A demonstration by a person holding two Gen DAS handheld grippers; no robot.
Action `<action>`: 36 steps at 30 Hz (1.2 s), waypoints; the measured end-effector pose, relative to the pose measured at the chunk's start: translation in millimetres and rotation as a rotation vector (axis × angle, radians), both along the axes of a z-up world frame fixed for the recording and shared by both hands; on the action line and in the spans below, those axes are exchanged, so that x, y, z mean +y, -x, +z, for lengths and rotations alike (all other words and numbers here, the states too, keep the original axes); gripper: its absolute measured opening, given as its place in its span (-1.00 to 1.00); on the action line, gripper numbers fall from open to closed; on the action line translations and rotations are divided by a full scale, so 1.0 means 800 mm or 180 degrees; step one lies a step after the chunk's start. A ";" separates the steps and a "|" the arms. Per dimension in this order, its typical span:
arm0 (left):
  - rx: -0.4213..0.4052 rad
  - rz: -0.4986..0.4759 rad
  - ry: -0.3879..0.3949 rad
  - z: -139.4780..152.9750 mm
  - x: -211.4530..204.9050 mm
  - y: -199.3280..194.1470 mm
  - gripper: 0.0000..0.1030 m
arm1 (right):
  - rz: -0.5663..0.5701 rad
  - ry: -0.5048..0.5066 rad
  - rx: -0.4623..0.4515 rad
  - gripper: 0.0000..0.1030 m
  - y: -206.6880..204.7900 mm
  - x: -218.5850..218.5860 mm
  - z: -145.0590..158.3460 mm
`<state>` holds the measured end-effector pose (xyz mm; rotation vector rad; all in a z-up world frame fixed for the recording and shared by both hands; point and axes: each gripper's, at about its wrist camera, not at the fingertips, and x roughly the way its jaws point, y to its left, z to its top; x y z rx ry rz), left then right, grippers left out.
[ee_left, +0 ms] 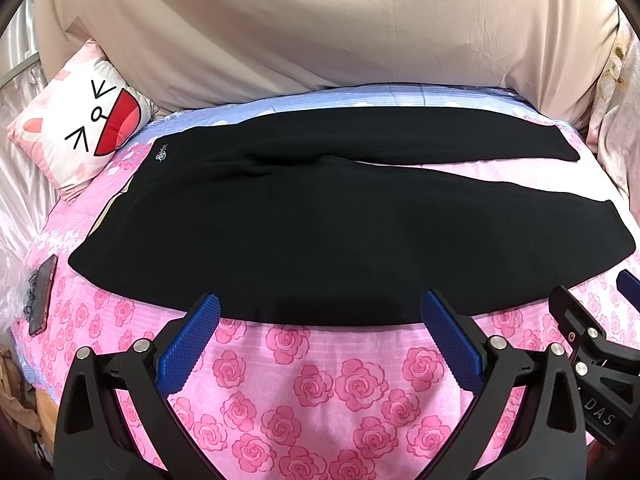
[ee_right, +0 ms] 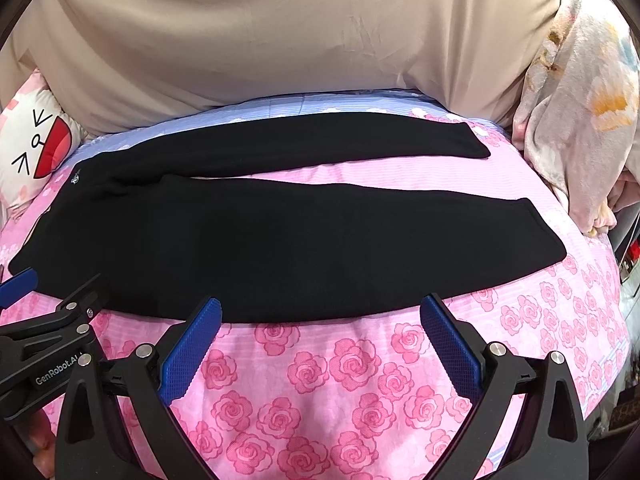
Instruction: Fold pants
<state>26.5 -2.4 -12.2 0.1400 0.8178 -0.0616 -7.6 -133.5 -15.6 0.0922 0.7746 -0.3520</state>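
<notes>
Black pants (ee_left: 320,224) lie flat on the pink rose bedspread (ee_left: 312,392), waistband to the left, both legs spread to the right; they also show in the right wrist view (ee_right: 248,236). My left gripper (ee_left: 320,304) is open and empty, its blue fingertips at the near edge of the near leg. My right gripper (ee_right: 320,304) is open and empty, also at the near edge of that leg. The right gripper also shows at the right edge of the left wrist view (ee_left: 592,320), and the left gripper shows at the left edge of the right wrist view (ee_right: 44,304).
A white and pink cartoon pillow (ee_left: 80,128) lies at the far left. A red phone (ee_left: 42,296) lies on the bed's left edge. A beige sheet (ee_left: 320,32) hangs behind the bed. A floral blanket (ee_right: 576,120) is heaped at the right.
</notes>
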 end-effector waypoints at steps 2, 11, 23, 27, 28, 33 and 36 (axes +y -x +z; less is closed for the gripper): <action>0.0010 0.0008 -0.0002 0.000 0.001 -0.001 0.91 | 0.0001 0.0002 0.0008 0.90 -0.001 0.001 -0.001; -0.0127 -0.0021 0.0194 0.011 0.020 -0.015 0.91 | 0.0028 -0.0100 -0.0224 0.90 0.001 -0.024 0.014; 0.0064 0.0635 0.0595 0.023 0.210 -0.298 0.91 | -0.0229 -0.0623 0.0032 0.90 -0.185 -0.396 0.019; 0.0265 0.0886 0.0319 0.005 0.269 -0.395 0.91 | -0.0156 -0.0693 0.0079 0.90 -0.250 -0.459 0.012; 0.0268 0.0934 0.0246 0.002 0.277 -0.407 0.91 | -0.0161 -0.0673 0.0095 0.90 -0.262 -0.468 0.011; 0.0488 0.1006 0.0233 -0.022 0.326 -0.478 0.91 | -0.0211 -0.0760 0.0227 0.90 -0.325 -0.511 -0.002; 0.0787 0.1065 0.0375 -0.046 0.342 -0.507 0.91 | -0.0198 -0.0745 0.0366 0.90 -0.357 -0.518 -0.013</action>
